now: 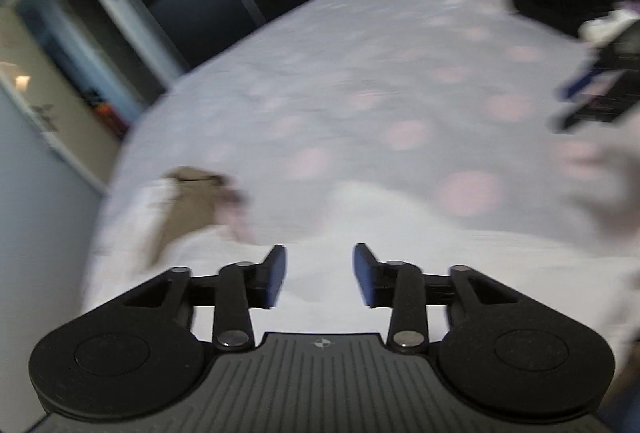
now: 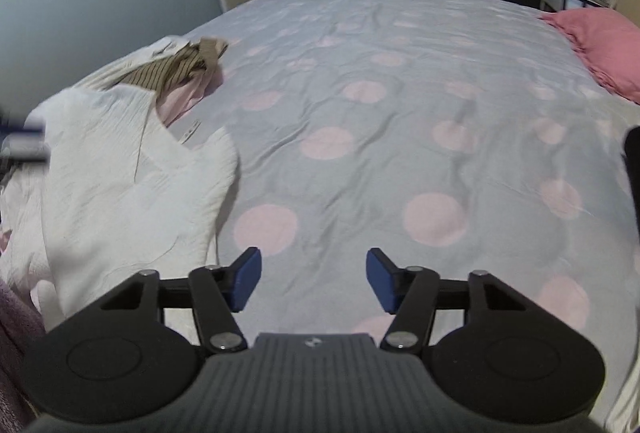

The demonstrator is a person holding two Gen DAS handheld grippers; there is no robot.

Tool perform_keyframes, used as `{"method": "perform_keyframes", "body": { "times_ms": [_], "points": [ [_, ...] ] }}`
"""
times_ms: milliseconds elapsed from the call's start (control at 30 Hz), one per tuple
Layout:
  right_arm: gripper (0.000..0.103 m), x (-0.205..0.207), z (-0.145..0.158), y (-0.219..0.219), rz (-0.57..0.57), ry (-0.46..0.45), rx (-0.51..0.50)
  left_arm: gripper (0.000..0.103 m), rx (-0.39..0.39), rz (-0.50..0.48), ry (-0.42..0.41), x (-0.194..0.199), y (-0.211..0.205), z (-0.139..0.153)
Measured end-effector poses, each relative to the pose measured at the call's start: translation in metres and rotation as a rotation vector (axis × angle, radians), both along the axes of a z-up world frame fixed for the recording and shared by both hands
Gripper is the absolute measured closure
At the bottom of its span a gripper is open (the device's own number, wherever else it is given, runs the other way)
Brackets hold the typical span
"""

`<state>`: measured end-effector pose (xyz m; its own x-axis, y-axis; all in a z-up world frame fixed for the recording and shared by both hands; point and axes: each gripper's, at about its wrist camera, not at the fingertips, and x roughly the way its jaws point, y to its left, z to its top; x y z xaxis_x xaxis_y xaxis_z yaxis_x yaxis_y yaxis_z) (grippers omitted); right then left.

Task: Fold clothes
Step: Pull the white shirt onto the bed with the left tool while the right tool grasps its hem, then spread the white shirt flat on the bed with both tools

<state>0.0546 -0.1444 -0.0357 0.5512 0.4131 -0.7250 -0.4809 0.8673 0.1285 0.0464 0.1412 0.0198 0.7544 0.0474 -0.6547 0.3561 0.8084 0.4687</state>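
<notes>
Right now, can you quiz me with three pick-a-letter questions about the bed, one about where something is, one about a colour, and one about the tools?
1. In the right wrist view, where does the white top lie?
A. left side of the bed
B. on the pillow
C. on the floor

2. What colour is the pillow?
A. green
B. pink
C. yellow

3. How are both tools?
A. open, empty
B. shut on cloth
C. holding a sock

Answers:
1 A: the white top lies left on the bedspread.
2 B: the pillow is pink.
3 A: the left tool and right tool gape with nothing between.
</notes>
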Motion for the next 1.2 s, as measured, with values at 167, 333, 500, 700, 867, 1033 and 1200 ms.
{"method": "perform_keyframes", "body": {
  "times_ms": [167,333,500,700,867,1033,1200],
  "points": [
    [0.043,0.019,-0.015,0.026,0.056,0.020,-0.009,0.052,0.092,0.104,-0.013,0.077,0.050,-0.019],
    [0.045,0.038,-0.033,0.047,0.095,0.066,-0.006,0.050,0.174,0.158,0.023,0.140,0.084,-0.056],
    [0.045,0.051,-0.057,0.070,0.144,0.123,0.013,0.050,0.161,0.201,0.056,0.163,0.107,-0.079],
    [0.063,0.049,-0.090,0.104,0.211,0.190,-0.008,0.072,0.101,0.218,0.072,0.158,0.121,-0.090],
    [0.101,0.034,-0.096,0.117,0.260,0.173,-0.032,0.096,0.085,0.248,0.042,0.157,0.125,-0.086],
    [0.102,0.023,-0.076,0.108,0.245,0.102,-0.053,0.099,0.037,0.280,-0.004,0.145,0.122,-0.054],
    [0.102,0.021,-0.028,0.068,0.123,-0.046,-0.087,0.099,0.001,0.306,-0.091,0.121,0.114,-0.004]
  ]
}}
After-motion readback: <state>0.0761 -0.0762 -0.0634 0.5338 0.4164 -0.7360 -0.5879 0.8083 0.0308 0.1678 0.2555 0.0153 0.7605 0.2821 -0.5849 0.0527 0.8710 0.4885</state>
